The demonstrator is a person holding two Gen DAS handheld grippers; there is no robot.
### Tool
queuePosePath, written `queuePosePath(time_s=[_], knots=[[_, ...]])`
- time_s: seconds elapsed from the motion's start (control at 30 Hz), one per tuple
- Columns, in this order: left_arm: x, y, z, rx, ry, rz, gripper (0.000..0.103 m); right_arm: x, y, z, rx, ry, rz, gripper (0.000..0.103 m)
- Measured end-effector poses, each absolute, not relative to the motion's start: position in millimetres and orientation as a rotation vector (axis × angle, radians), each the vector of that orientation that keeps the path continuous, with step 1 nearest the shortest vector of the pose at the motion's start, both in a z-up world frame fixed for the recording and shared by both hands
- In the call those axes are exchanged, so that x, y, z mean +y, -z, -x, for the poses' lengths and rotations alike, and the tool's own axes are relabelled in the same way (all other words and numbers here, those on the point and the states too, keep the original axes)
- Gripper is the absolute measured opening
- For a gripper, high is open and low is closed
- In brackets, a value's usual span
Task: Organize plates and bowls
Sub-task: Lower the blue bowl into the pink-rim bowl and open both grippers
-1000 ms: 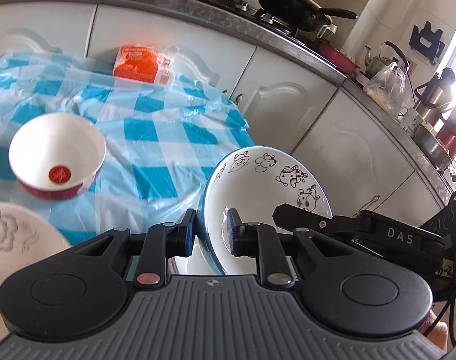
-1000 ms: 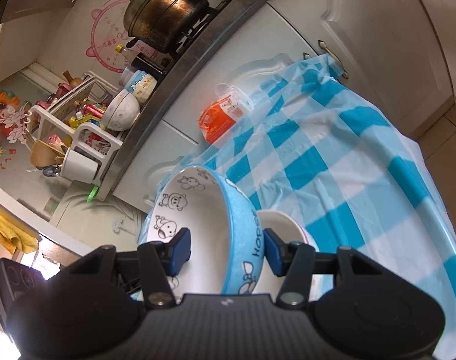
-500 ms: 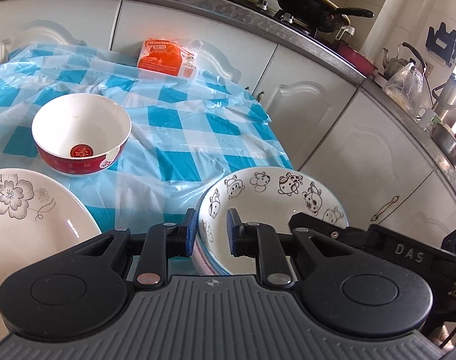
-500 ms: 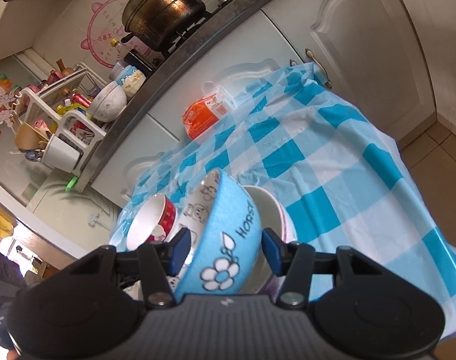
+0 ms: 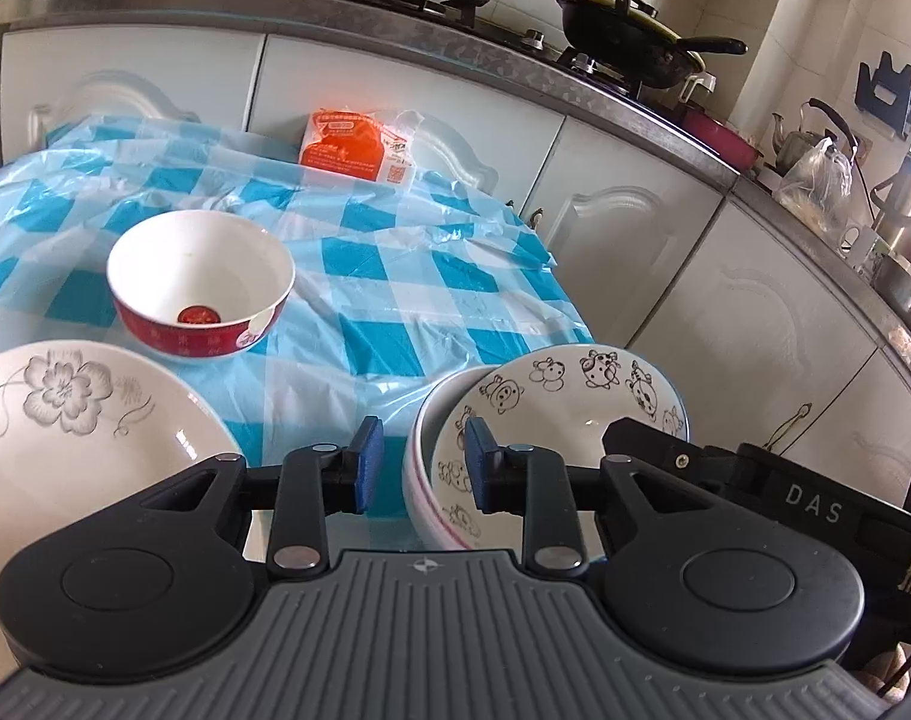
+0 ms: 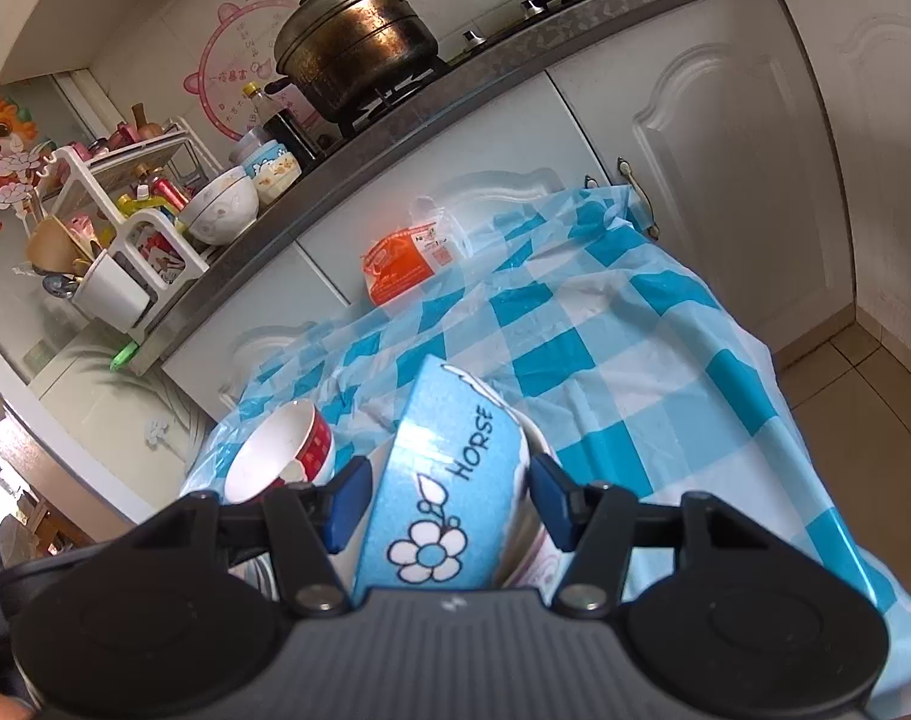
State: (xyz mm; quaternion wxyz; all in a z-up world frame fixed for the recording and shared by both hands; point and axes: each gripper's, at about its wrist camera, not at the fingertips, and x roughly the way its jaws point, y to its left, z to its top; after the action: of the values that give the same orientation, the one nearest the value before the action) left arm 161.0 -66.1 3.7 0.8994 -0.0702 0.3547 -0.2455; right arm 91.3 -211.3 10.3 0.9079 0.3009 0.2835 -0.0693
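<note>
A blue cartoon bowl (image 5: 566, 414) sits nested in a white bowl (image 5: 422, 450) at the table's near right corner. My left gripper (image 5: 419, 471) is open, its jaws astride the rims of both bowls. In the right wrist view the blue bowl (image 6: 449, 486) stands between the open jaws of my right gripper (image 6: 449, 510); I cannot tell if the pads touch it. A red and white bowl (image 5: 200, 282) stands on the checked cloth. A flowered white plate (image 5: 77, 444) lies near left.
An orange packet (image 5: 356, 144) lies at the table's far edge against white cabinets (image 5: 725, 312). The stove counter behind holds a steel pot (image 6: 359, 48) and a black wok (image 5: 629, 39). The tiled floor (image 6: 863, 372) lies right of the table.
The blue bowl came down from a tilt into the white bowl. My left gripper opened and let go of its rim. My right gripper's jaws spread wider.
</note>
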Motion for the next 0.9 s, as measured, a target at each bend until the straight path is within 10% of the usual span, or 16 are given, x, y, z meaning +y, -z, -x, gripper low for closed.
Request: queuePosePath(time_s=[0.4,0.9], knots=[[-48.8,-0.6,-140.4,0.752,0.527,0.18,0.04,-242.5,9.5,-71.8,0.487,0.091,-0.968,0.056],[-42.0,18.4,-137.5,0.795,0.538,0.216,0.043,-209.5,-14.5,-90.9,0.565,0.248,-0.521,0.064]])
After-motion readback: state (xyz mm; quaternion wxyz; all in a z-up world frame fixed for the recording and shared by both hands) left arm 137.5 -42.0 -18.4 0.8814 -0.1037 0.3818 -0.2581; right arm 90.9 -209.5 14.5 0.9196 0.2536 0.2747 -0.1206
